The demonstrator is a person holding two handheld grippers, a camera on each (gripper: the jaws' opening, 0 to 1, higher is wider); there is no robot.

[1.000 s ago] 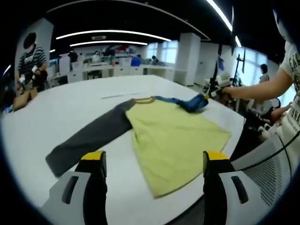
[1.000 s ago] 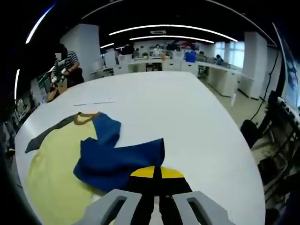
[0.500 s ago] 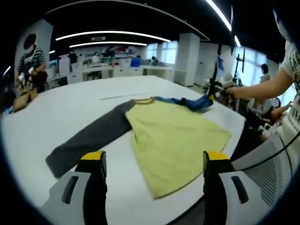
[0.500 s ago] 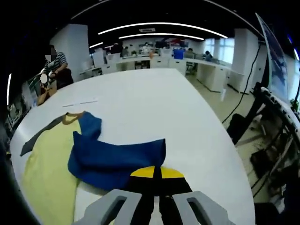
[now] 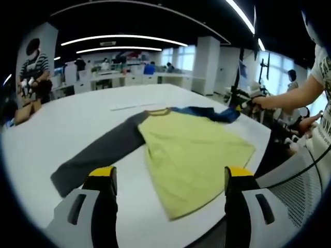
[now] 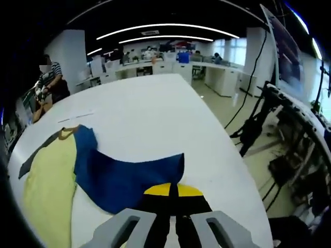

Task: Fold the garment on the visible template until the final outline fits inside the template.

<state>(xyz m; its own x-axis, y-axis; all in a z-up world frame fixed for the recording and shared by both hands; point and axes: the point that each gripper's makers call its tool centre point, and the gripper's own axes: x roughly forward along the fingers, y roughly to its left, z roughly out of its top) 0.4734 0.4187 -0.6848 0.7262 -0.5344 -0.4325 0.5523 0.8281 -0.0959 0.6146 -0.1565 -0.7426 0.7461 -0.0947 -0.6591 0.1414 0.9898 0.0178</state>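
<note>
The shirt [image 5: 181,150] lies flat on the white table [image 5: 77,119] in the middle of the left gripper view, its grey sleeve [image 5: 98,155] reaching toward the lower left. The right gripper [image 6: 172,192] is clamped on the cuff of the blue sleeve [image 6: 129,175], low in the right gripper view; the left gripper [image 5: 168,178] hangs with jaws apart over the near hem, touching nothing. I can make out no template outline. To do this step well, I would pull the blue sleeve out straight and low, keeping the cloth taut without dragging the body. Compared with a second ago, the blue sleeve has gone from a bunched heap to a nearly flat stretch drawn away from the body
</note>
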